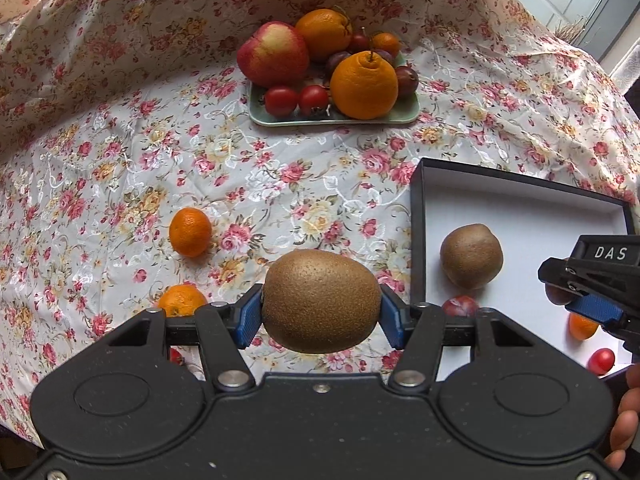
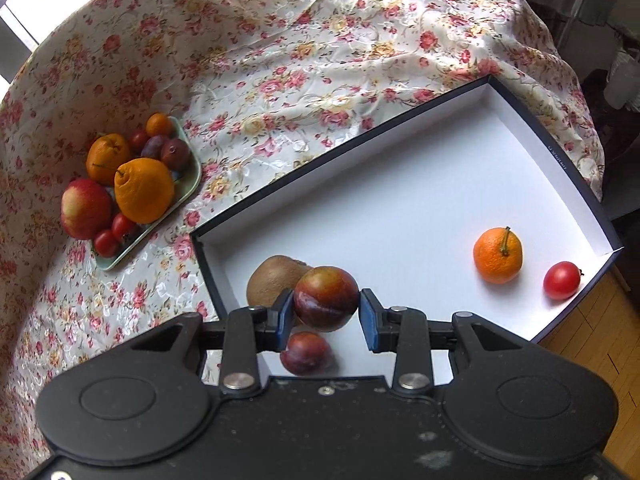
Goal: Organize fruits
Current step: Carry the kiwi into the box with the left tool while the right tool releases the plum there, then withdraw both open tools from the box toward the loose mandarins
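Note:
My left gripper (image 1: pixel 321 312) is shut on a brown kiwi (image 1: pixel 320 300), held over the floral cloth just left of the white-lined box (image 1: pixel 520 208). My right gripper (image 2: pixel 326 314) is shut on a dark red plum (image 2: pixel 326 298), hanging over the box's near left corner. In the left wrist view the right gripper (image 1: pixel 588 300) shows at the right edge above the box. Inside the box (image 2: pixel 400 184) lie a second kiwi (image 2: pixel 268 280), another plum (image 2: pixel 304 354), a mandarin (image 2: pixel 497 255) and a cherry tomato (image 2: pixel 561 280).
A green tray (image 1: pixel 332 118) at the back holds an apple (image 1: pixel 273 54), two large oranges, plums, a mandarin and cherry tomatoes. Two loose mandarins (image 1: pixel 190 232) (image 1: pixel 182 300) lie on the cloth left of my left gripper. The table edge and a wood floor (image 2: pixel 592 340) show at right.

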Motion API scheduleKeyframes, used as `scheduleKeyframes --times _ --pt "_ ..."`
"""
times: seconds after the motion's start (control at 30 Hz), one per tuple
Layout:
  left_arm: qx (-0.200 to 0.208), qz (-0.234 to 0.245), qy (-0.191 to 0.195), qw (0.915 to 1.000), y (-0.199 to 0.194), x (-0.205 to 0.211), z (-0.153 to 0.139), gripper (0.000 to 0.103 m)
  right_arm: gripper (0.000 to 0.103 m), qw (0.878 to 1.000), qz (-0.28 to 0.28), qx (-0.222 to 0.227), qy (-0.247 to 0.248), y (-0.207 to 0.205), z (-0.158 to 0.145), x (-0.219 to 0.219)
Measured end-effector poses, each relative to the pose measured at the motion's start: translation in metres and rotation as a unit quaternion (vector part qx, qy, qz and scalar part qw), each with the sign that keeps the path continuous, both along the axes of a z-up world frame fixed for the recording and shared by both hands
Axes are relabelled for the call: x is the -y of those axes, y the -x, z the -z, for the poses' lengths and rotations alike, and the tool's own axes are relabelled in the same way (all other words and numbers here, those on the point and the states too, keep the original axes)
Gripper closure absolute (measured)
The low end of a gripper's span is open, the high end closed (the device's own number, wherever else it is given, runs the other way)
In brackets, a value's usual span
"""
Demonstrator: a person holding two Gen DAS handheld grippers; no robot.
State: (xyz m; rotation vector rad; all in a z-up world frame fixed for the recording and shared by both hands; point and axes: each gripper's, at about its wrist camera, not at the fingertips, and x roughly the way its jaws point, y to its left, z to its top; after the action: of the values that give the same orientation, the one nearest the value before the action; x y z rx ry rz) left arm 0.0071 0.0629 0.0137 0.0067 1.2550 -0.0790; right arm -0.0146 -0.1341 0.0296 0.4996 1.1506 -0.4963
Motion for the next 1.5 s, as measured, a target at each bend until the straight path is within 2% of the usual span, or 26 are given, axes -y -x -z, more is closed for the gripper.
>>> scheduleKeyframes --times 0.33,0.7,0.87,0.97,1.13,1.5 --pt "0.004 0.063 0.012 0.9979 0.010 0.068 0.006 0.041 0.066 0.999 0.046 0.004 0.003 0.023 0.002 0.060" --pt "0.007 0.104 0.020 0.9943 0.018 0.109 0.013 0.041 0.065 0.997 0.060 0.036 0.033 0.031 -0.005 0.088" --pt "0.037 0.117 0.015 0.9923 0.022 0.113 0.004 0.040 0.065 0.995 0.052 0.061 0.061 0.033 -0.015 0.083" --pt "0.049 0.118 0.008 0.9917 0.023 0.113 0.001 0.040 0.065 0.995 0.050 0.061 0.059 0.032 -0.016 0.082" --pt "0.035 0.107 0.017 0.9935 0.019 0.106 0.003 0.040 0.065 0.996 0.050 0.051 0.046 0.032 -0.012 0.080" --pt "0.027 0.093 -0.002 0.9953 0.018 0.096 0.006 0.040 0.065 0.998 0.038 0.003 0.053 0.029 -0.001 0.069"
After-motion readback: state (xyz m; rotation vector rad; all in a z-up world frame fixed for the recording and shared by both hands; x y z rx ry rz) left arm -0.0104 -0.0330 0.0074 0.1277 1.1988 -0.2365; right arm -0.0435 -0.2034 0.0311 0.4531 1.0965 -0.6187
